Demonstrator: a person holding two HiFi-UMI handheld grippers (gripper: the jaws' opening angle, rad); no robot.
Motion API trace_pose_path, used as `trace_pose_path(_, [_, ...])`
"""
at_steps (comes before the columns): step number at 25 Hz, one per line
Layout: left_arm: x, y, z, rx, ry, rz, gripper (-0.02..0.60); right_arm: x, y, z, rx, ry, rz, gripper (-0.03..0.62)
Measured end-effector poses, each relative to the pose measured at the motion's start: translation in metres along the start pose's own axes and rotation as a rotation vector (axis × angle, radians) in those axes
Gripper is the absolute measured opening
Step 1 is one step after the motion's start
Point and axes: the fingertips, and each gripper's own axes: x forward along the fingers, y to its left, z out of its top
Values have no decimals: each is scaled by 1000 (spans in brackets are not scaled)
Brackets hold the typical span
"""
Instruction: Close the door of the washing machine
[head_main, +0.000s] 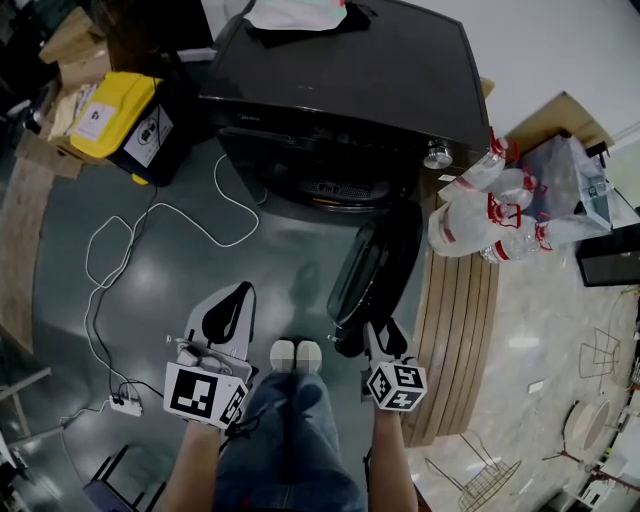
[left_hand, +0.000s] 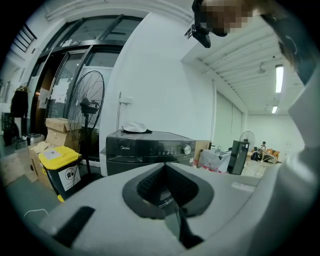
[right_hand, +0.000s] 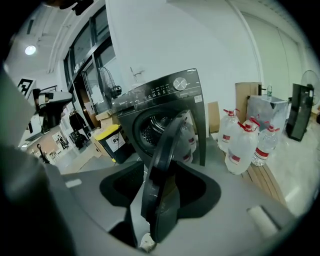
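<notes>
I have the black front-loading washing machine (head_main: 340, 90) straight ahead on the grey floor (head_main: 250, 260), its round dark door (head_main: 375, 265) swung wide out towards me and seen edge-on in the right gripper view. My right gripper (head_main: 385, 340) is at the door's near rim, jaws closed against that rim from both sides as far as I can judge. My left gripper (head_main: 243, 292) hangs clear over the floor, well left of the door, jaws together on nothing. To the door's right, a cluster of clear plastic water bottles with red labels (head_main: 490, 215) stands on a slatted wooden platform (head_main: 460, 310) just beside the machine. Behind them is a translucent plastic box (head_main: 575, 185) whose contents I cannot make out. Left of the machine stands a black bin with a yellow lid (head_main: 120, 115), lid down, with brown cardboard boxes (head_main: 75, 45) behind it. A white cable (head_main: 150, 225) loops across the floor from the machine's left front to a white power strip (head_main: 125, 405). A pale crumpled cloth (head_main: 295, 15) lies on the machine's top. The drum opening (right_hand: 152, 130) is uncovered, showing perforated metal; I cannot tell whether anything lies in it
</notes>
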Motion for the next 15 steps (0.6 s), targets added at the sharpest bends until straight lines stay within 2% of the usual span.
trace_pose_path(3, [2,5,3,-4,-2,8,8,2,-2,1,11,13,-11,170])
trace_pose_path(10, [7,20,9,-12,-1,31,8,13,15,3,19,51,2,171])
trace_pose_path(15, [12,35,11,-22,0,53,8,31,38,7,76,80,33,169])
